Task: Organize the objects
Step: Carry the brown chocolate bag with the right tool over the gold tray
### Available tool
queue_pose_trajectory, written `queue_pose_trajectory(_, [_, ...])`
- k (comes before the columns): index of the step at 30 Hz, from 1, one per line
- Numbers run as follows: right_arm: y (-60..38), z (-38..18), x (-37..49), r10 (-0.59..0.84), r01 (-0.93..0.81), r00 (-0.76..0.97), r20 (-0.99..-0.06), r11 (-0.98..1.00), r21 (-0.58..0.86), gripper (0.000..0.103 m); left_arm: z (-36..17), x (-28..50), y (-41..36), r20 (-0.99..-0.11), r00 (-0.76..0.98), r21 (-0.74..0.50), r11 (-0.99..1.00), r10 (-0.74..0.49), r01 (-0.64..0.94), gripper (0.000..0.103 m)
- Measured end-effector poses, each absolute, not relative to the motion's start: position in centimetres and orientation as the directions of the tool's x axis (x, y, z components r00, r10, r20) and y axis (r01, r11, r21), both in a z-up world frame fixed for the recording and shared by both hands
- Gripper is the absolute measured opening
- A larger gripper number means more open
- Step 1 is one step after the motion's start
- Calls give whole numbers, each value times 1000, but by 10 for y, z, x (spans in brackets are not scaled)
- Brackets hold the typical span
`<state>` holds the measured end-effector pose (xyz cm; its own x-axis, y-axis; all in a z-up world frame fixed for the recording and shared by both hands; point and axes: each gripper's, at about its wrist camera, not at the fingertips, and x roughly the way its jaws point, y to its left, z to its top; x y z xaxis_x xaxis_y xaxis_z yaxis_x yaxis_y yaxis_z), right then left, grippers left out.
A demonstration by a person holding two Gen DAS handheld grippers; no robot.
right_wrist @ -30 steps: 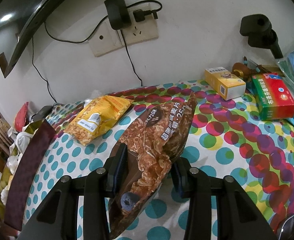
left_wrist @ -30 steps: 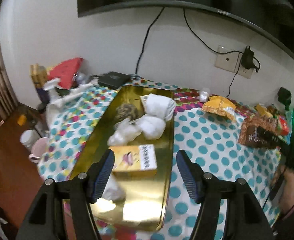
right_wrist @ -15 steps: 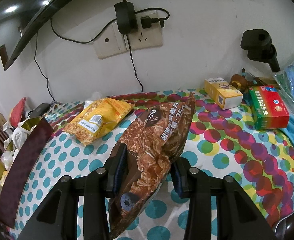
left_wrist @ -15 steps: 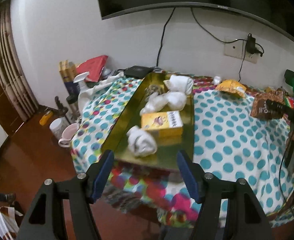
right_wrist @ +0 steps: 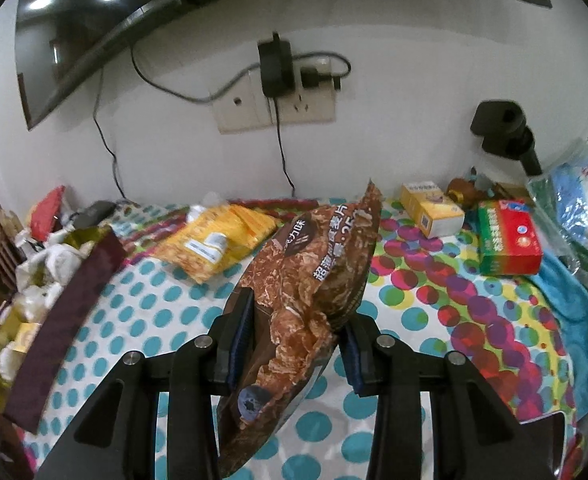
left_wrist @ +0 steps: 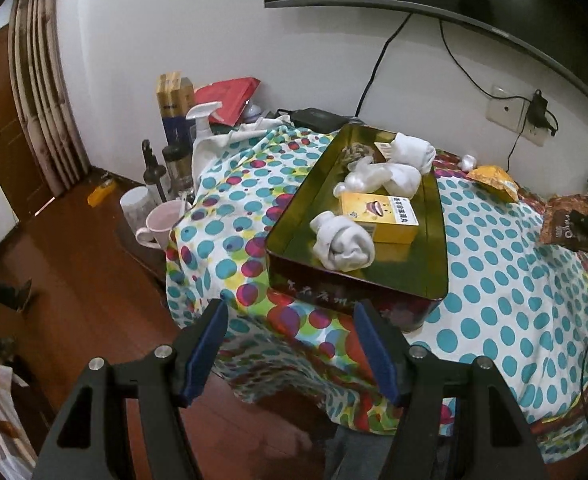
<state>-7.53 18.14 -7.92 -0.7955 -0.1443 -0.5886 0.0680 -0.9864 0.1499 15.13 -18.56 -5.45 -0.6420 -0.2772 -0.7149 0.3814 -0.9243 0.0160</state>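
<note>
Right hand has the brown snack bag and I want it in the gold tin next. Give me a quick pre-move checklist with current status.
1. Brown snack bag gripped by the right gripper: ok, jaws pressed on its lower part.
2. Bag clear of the dotted cloth: cannot tell; the bottom end is hidden behind the gripper.
3. Room in the gold tin: not ok for lying flat; rolled socks, a yellow box and a plastic bag take most of the floor.
4. Left gripper out of the way: ok, open, empty, in front of the tin's near end.
5. Path to the tin: ok, only the yellow packet lies beside it.
</note>
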Motion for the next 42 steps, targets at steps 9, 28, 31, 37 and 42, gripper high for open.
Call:
queue_pose_trajectory(9, [143,-25,-55,-298,205,-799,-522,-952,230,37,-60,155,-193,-714,-628,31,-909,-311,416,67])
queue_pose_trajectory(28, [-92,-31,-26,-637,620,-529,-561,-741,256,37,-72,159,-219,-759,-562,41,-886,-329,462,67])
queue_pose_trajectory(31, [-110,-40,-32,-631,617,-512,-583,-742,261,37,-76,159,-225,-767,-553,35,-882,-325,470,67])
queue_pose_trajectory(37, [-126,-64,-52,-610,578,-474,-635,-760,298,37,-83,162,-238,-786,-536,5,-870,-308,493,67])
queue_pose_trajectory(42, [-142,-89,-64,-598,558,-430,-676,-765,322,37,-87,164,-247,-791,-528,-11,-857,-308,515,67])
